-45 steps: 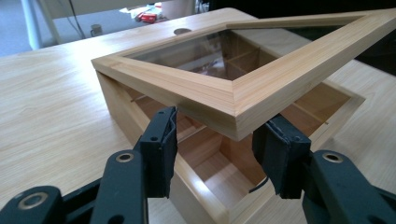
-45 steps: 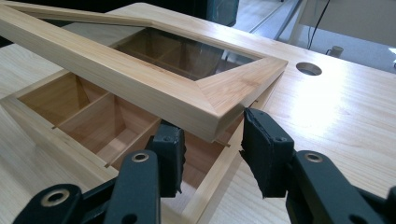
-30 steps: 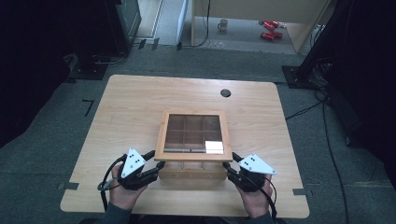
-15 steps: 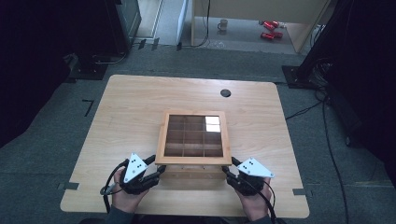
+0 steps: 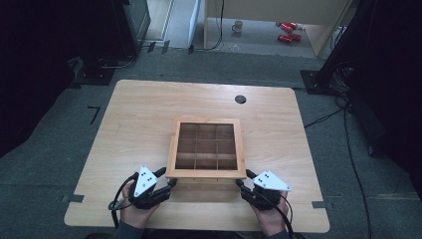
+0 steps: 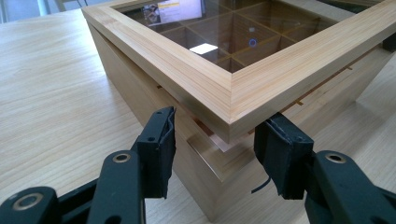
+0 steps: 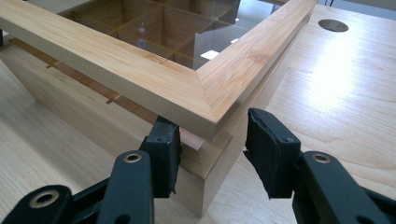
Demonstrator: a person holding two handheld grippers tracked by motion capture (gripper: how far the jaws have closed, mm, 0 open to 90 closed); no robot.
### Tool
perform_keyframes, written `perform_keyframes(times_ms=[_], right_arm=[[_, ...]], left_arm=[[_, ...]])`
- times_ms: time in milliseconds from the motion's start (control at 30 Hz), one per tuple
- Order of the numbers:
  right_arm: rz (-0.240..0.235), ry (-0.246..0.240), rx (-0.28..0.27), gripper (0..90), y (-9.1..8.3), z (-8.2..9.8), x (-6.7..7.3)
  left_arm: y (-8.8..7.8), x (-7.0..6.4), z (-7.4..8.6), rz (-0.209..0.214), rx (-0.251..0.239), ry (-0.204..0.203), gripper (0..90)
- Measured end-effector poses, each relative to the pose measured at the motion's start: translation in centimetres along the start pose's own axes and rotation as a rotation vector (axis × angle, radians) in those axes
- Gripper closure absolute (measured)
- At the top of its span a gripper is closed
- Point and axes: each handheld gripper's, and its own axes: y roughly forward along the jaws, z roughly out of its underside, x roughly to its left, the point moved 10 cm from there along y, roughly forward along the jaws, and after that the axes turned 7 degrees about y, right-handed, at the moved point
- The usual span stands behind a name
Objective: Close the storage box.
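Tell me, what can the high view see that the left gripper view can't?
High view: the whole table, its round black hole and a mug on the floor beyond.
Left gripper view: up close, a narrow gap under the lid corner and a bright reflection on its glass.
Both: the wooden box with its compartments, and the left tongs straddling its near corner, jaws just been opening.

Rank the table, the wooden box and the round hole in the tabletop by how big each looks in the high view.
1. Table, by far the largest.
2. Box, sitting on the near middle of the table.
3. Hole, a small dark disc behind the box.
No close calls.
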Motion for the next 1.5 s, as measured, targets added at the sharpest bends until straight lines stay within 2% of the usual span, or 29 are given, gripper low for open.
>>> perform_keyframes(times_ms=[367, 767, 967, 1067, 1300, 1500], right_arm=[[-0.015, 0.016, 0.004, 52.7, -0.5, 0.4, 0.0], [-0.029, 0.031, 0.033, 51.4, -0.4, 1.5, 0.0], [-0.026, 0.033, 0.051, 51.4, -0.5, 2.0, -0.1], [-0.028, 0.042, 0.055, 51.2, -0.6, 2.4, -0.1], [-0.025, 0.059, 0.044, 49.2, -1.6, 2.5, -0.6], [-0.003, 0.070, 0.004, 44.7, -3.0, 1.7, -1.6]], left_arm=[[0.0, -0.4, 0.3, 0.007, 0.000, -0.002, 49.0], [0.2, -0.9, 1.2, 0.021, 0.031, 0.000, 48.8], [0.3, -1.0, 1.8, 0.016, 0.049, -0.002, 48.4], [0.2, -1.1, 2.0, 0.024, 0.047, -0.015, 48.4], [-1.3, -0.8, 2.0, 0.012, 0.019, -0.038, 48.1], [-3.2, 0.3, 2.0, -0.012, -0.003, -0.059, 45.9]])
